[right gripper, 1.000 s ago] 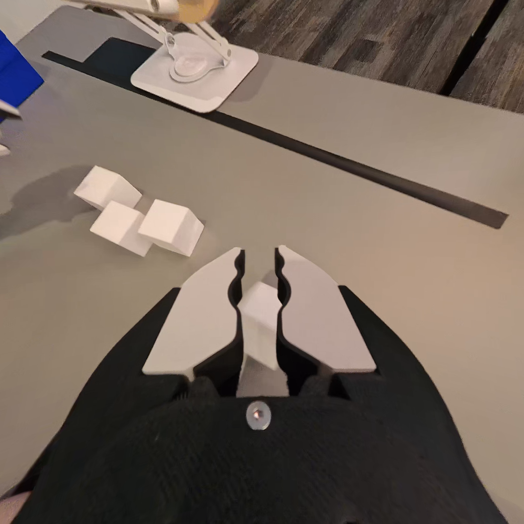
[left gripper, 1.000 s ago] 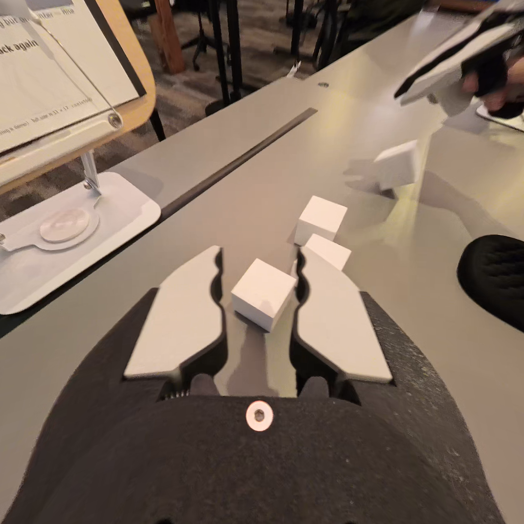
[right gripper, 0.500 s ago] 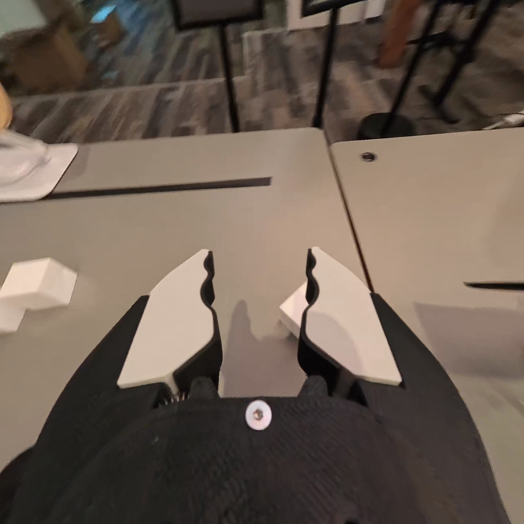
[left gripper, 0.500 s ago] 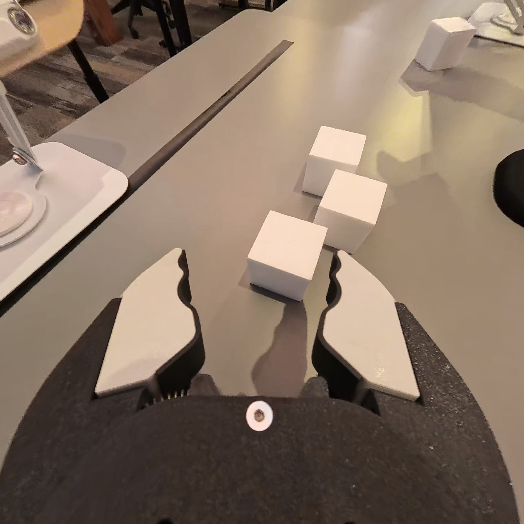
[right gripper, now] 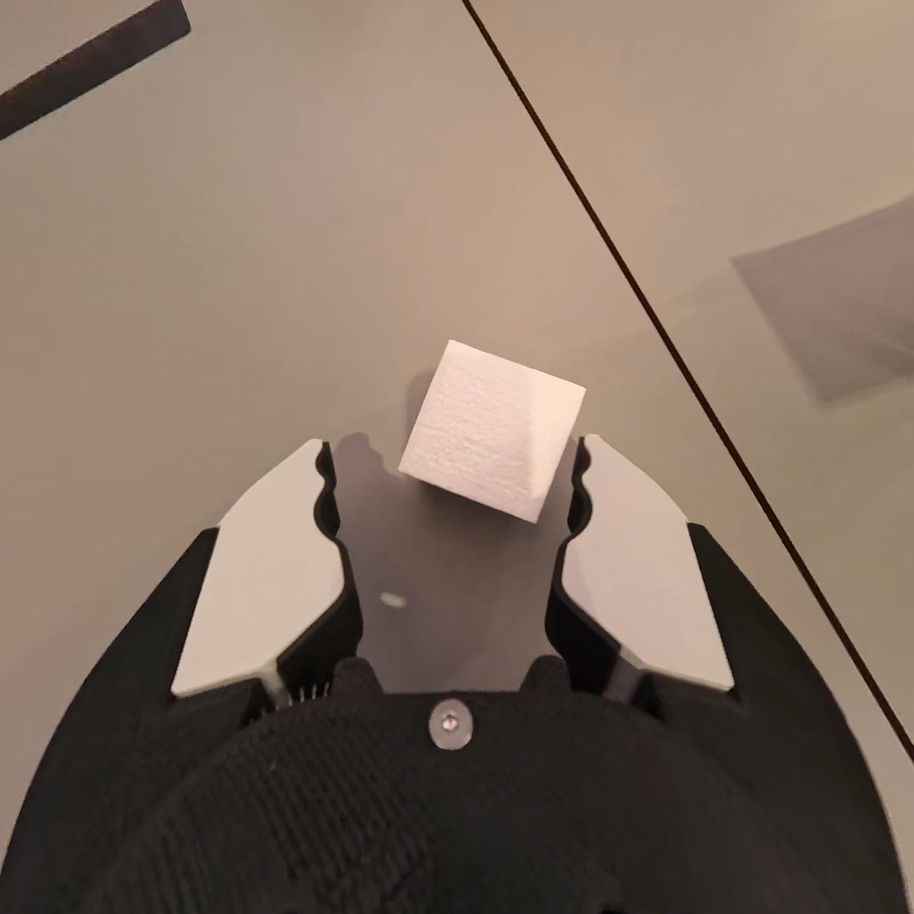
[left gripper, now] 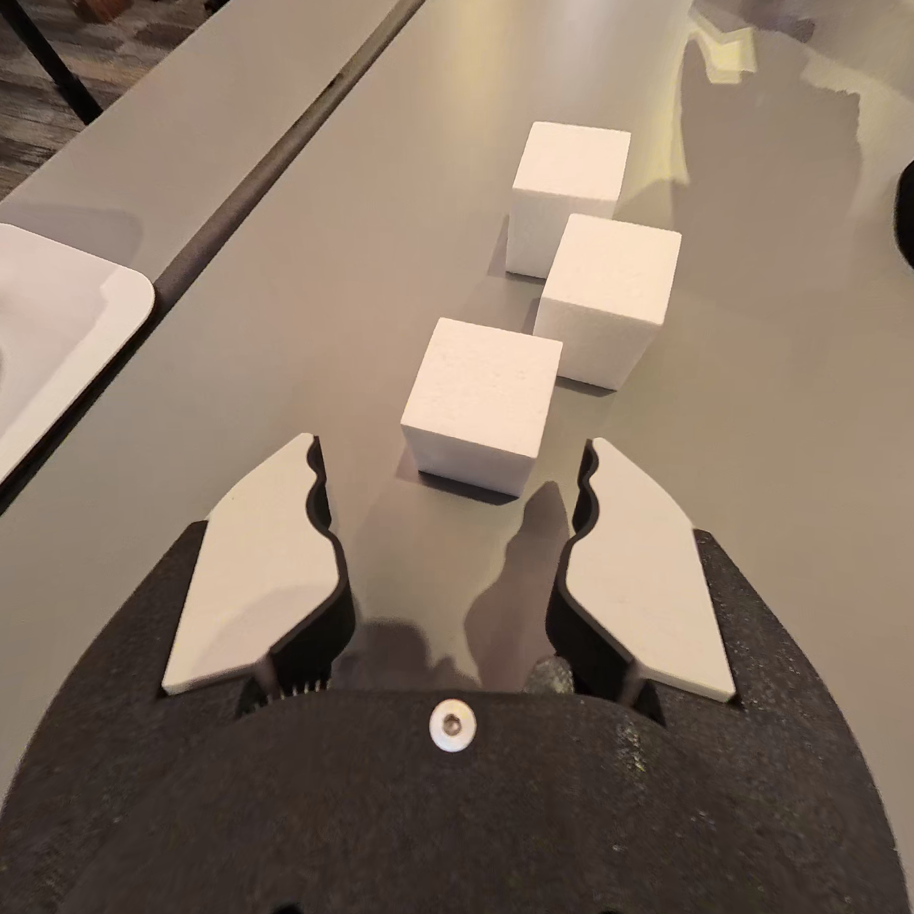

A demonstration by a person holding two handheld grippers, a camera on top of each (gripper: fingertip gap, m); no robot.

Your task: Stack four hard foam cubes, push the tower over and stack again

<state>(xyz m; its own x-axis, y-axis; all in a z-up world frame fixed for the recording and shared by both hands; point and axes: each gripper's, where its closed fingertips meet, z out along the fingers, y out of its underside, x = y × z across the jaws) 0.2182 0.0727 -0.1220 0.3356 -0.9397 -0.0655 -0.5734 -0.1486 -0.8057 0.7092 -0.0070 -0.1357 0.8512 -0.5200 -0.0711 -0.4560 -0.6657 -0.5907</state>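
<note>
Left hand-held gripper [left gripper: 452, 462] released, facing three white foam cubes [left gripper: 482, 403] on the grey counter [left gripper: 297, 306]. Right hand-held gripper [right gripper: 452, 462] released, fourth cube [right gripper: 487, 430] just ahead.

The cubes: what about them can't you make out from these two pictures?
- Left wrist view: the middle cube hides the far cube's lower right corner, so contact is unclear.
- Left wrist view: the blurred pale shape at the top edge cannot be identified.
- Right wrist view: the lone cube hides its own underside.
</note>
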